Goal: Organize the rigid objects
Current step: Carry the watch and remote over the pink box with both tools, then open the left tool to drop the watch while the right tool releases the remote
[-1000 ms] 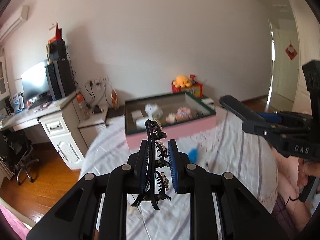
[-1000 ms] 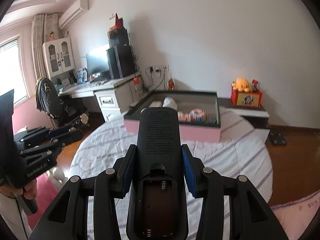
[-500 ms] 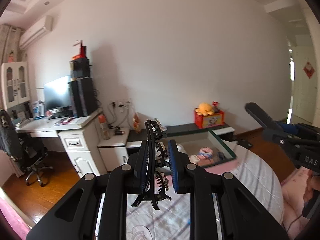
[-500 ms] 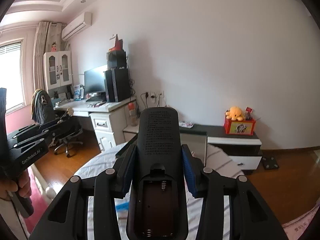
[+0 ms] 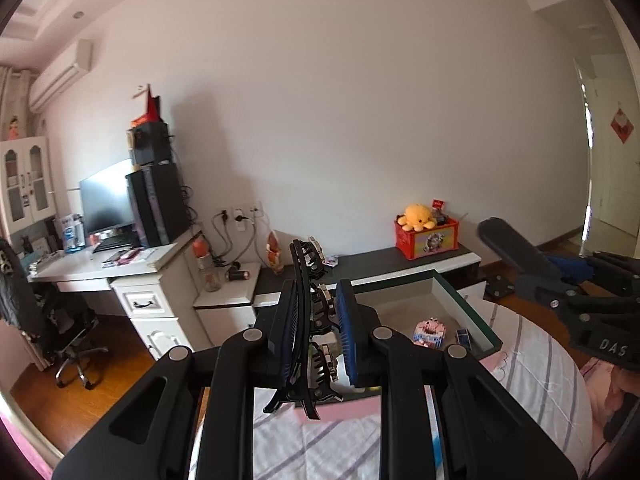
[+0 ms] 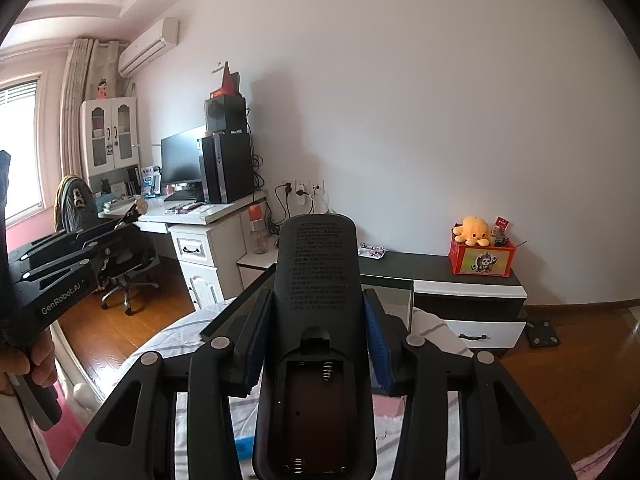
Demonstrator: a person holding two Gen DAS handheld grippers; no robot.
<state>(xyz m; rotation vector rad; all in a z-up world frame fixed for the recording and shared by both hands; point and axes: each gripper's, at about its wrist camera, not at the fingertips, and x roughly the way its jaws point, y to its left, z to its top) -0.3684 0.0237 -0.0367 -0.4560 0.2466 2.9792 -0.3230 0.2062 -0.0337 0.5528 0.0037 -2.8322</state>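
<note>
The left tongs (image 5: pixel 316 332) are clamped on a black hair claw clip (image 5: pixel 308 320), which stands upright between the blue pads with its toothed side facing right. The right tongs (image 6: pixel 318 340) are clamped on a black remote control (image 6: pixel 318 320), held back side up – its battery cover is off and the empty battery bay with its springs shows near the camera.

What has changed over the last second: both views have tipped upward and swung. A second ago the box (image 5: pixel 464 312) filled the middle of each view, lying ahead on the striped bedsheet (image 5: pixel 532 360); now it sits low in both views, partly hidden behind the tongs, and the wall and the low dark cabinet (image 6: pixel 460 268) take up most of the picture. Both grips look the same as they did, with neither thing slipped. My reading is that both hands are carrying their loads up and toward the box – the pick-ups are done and the drops are not yet made.

Counted: two tongs, each loaded; one clip; one remote; one box, green-rimmed with pink sides. Inside it, the left view shows one pink block figure (image 5: pixel 430 330) and one small blue-and-white item (image 5: pixel 464 336) just beside it; the rest of the floor of the box is hidden. One small blue thing (image 6: pixel 244 448) lies on the sheet below the right tongs, too blurred to name.
</note>
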